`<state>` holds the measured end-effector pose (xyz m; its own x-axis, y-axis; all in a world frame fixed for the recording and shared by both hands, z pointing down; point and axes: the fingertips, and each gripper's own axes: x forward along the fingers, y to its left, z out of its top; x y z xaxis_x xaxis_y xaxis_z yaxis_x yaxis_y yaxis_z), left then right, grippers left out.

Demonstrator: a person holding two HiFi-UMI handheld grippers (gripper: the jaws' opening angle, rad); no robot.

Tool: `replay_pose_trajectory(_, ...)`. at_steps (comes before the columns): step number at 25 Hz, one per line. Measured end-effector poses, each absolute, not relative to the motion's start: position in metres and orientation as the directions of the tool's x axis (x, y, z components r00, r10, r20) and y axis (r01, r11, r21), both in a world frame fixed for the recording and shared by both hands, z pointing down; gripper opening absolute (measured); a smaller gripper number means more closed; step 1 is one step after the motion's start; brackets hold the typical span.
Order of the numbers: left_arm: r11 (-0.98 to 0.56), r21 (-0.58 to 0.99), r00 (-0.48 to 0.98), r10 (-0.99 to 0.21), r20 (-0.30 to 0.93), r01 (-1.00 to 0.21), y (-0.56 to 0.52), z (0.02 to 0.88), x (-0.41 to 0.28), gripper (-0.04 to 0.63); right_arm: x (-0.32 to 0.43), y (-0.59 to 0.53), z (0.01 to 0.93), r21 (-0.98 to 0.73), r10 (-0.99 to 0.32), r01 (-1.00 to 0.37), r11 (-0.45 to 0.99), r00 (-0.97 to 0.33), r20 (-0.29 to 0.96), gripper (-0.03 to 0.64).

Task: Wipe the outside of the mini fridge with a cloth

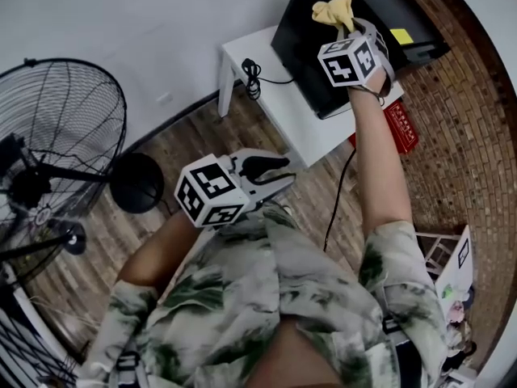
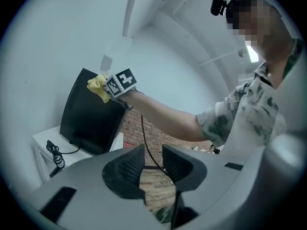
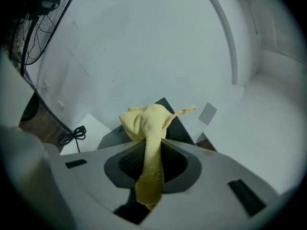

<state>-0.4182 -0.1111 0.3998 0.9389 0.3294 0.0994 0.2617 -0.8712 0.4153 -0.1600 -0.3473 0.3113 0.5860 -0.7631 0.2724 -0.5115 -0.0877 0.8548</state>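
Right gripper [image 3: 152, 162] closed on the yellow cloth [image 3: 146, 123]: a strip of it is pinched between the jaws, a bunched wad stands out past the tips, and a tail hangs back toward the camera. In the head view the right gripper [image 1: 346, 29] is held out at arm's length on the far right, with the cloth [image 1: 335, 10] at the top edge of the black mini fridge [image 1: 311, 43]. The left gripper view puts the cloth [image 2: 98, 86] against the fridge's [image 2: 88, 114] upper corner; actual contact cannot be confirmed. Fridge stands on a white counter [image 1: 271, 99] against the pale wall [image 1: 121, 23], tilted as seen from above. A coiled black cable [image 1: 252, 78] lies on the counter just left of the fridge, also seen in the right gripper view [image 3: 72, 135]. Left gripper [image 2: 152, 159]: jaws a narrow gap apart, nothing between them, brick-pattern floor [image 1: 452, 136] visible through the gap. In the head view the left gripper [image 1: 271, 172] is held near the person's chest, well apart from the fridge. A red flat object [image 1: 401, 126] lies on the floor right of the counter. A large black floor fan [image 1: 56, 136] stands at far left.
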Motion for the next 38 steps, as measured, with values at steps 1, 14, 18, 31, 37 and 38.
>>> replay_pose_trajectory(1, -0.872, 0.417, 0.940, 0.325, 0.101, 0.257, -0.112, 0.400, -0.420, 0.121, -0.157, -0.347, 0.320, 0.851, -0.755, -0.518, -0.079, 0.589, 0.289, 0.087)
replay_pose_trajectory(14, -0.879, 0.434, 0.952, 0.277, 0.127, 0.198, -0.116, 0.405, -0.431, 0.121, -0.144, -0.353, 0.421, 0.787, -0.686, -0.617, -0.001, 0.573, 0.449, 0.087)
replay_pose_trajectory(18, -0.888, 0.429, 0.960, 0.245, 0.137, 0.165, -0.124, 0.407, -0.435, 0.121, -0.141, -0.358, 0.455, 0.763, -0.665, -0.647, 0.020, 0.561, 0.493, 0.087)
replay_pose_trajectory(31, -0.889, 0.445, 0.965, 0.202, 0.166, 0.109, -0.162, 0.413, -0.433, 0.121, -0.137, -0.378, 0.544, 0.701, -0.600, -0.705, 0.102, 0.519, 0.609, 0.087)
replay_pose_trajectory(37, -0.884, 0.454, 0.968, 0.199, 0.155, 0.109, -0.172, 0.414, -0.427, 0.121, -0.143, -0.381, 0.550, 0.683, -0.595, -0.718, 0.132, 0.494, 0.634, 0.087)
replay_pose_trajectory(38, -0.883, 0.456, 0.967, 0.202, 0.154, 0.112, -0.172, 0.414, -0.426, 0.121, -0.145, -0.383, 0.545, 0.683, -0.608, -0.719, 0.130, 0.487, 0.628, 0.087)
